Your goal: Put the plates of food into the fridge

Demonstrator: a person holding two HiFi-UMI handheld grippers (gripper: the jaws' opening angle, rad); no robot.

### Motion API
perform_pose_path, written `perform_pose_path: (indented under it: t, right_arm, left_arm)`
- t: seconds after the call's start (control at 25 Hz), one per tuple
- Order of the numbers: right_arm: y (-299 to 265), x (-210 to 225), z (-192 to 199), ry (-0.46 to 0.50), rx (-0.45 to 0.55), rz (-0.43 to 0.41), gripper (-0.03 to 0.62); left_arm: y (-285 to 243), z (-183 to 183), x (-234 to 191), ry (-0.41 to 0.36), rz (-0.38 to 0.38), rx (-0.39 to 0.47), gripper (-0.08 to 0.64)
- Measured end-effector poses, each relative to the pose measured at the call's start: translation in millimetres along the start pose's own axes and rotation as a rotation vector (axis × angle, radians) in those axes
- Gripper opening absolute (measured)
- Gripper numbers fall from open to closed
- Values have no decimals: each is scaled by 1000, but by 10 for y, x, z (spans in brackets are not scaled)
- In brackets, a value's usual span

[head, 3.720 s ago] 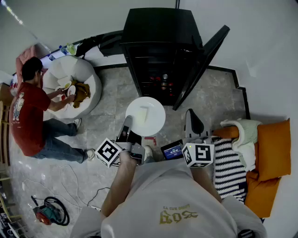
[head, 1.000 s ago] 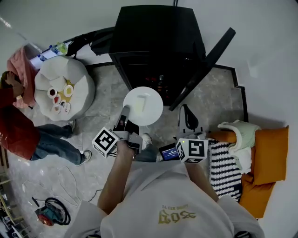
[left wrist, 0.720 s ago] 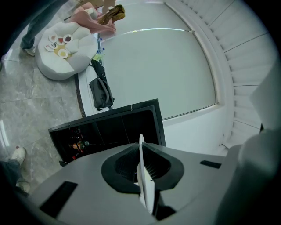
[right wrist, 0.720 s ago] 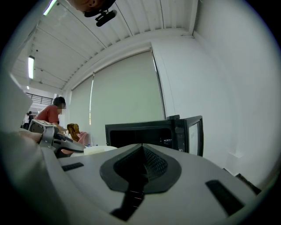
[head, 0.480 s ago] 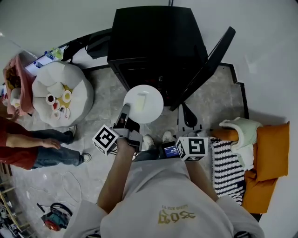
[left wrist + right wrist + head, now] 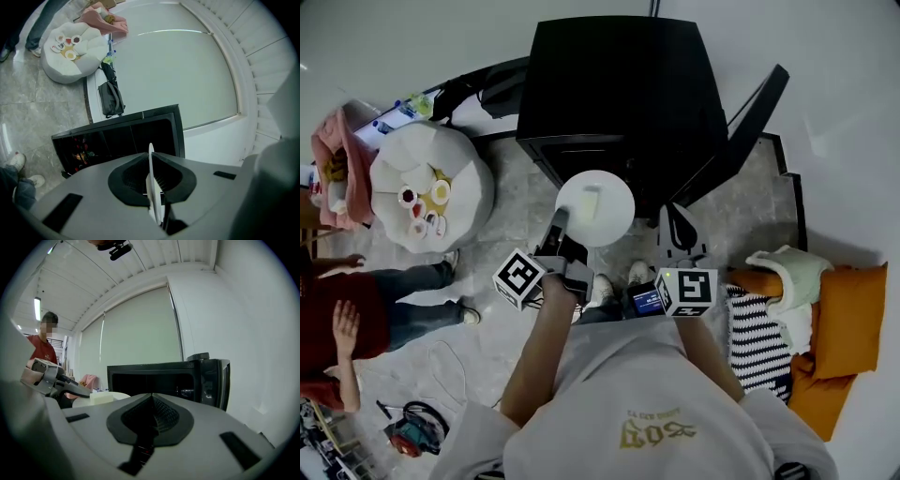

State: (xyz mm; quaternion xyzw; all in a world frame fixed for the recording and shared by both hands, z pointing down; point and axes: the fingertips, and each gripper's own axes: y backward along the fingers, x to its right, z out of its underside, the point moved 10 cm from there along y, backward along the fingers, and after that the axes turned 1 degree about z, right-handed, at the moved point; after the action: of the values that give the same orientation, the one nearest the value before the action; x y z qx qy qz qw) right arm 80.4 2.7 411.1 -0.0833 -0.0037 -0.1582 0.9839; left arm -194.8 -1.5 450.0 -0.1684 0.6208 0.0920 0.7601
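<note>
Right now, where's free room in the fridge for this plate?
Small items crowd the bottom shelf of the open fridge. The shelf space above them looks dark and bare. The floor between fridge and white pouf is also free.

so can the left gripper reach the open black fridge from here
Likely yes: the black fridge door stands wide open and nothing blocks the left gripper with its round white plate.

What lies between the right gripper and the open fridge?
Nothing: the right gripper view shows bare space from the right gripper to the fridge; the plate is off to the left.
</note>
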Motion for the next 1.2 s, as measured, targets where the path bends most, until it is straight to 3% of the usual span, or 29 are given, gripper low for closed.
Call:
perform_pose_path:
  t: [1.2]
  right_arm:
    - [-756, 319, 168, 53, -41, -10, 8]
  left_arm:
    - [-861, -44, -234, 22, -46, 13, 18]
